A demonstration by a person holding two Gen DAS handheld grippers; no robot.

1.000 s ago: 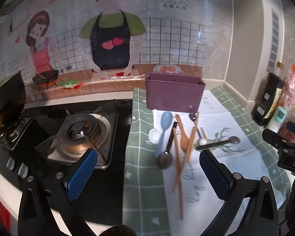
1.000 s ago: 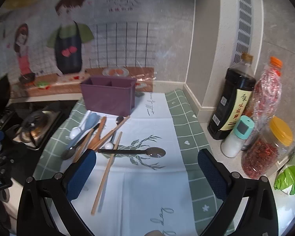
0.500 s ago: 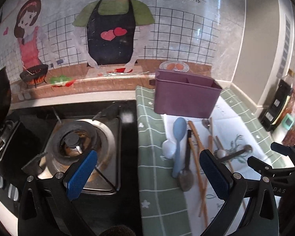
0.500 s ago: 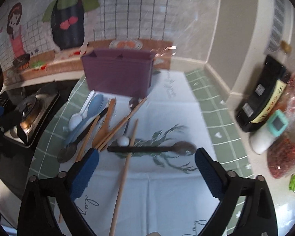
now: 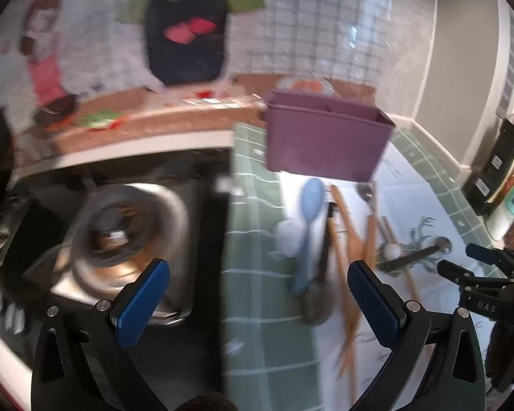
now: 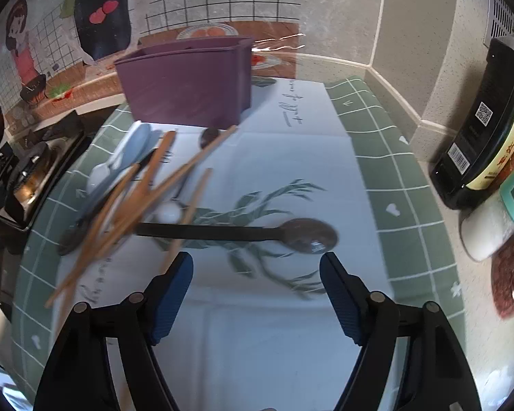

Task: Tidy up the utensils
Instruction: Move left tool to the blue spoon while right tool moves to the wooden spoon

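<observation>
Both grippers have closed in on the pile of utensils.

The right gripper [image 6: 255, 294] has dropped low and forward over the cloth [image 6: 291, 342]: the black-handled spoon [image 6: 236, 232], earlier well ahead of it, now lies crosswise just past its fingertips, and its blue pads [image 6: 174, 294], spread wide a second ago, stand closer together, though still apart. The purple box [image 6: 188, 82] looms larger in its view. The left gripper [image 5: 257, 301] has swung right and forward from the stove [image 5: 130, 233], its view now smeared by motion; the blue spoon [image 5: 308, 226] and chopsticks [image 5: 346, 239] sit nearer its right finger, and the right gripper's tip shows closer at that view's right edge.
</observation>
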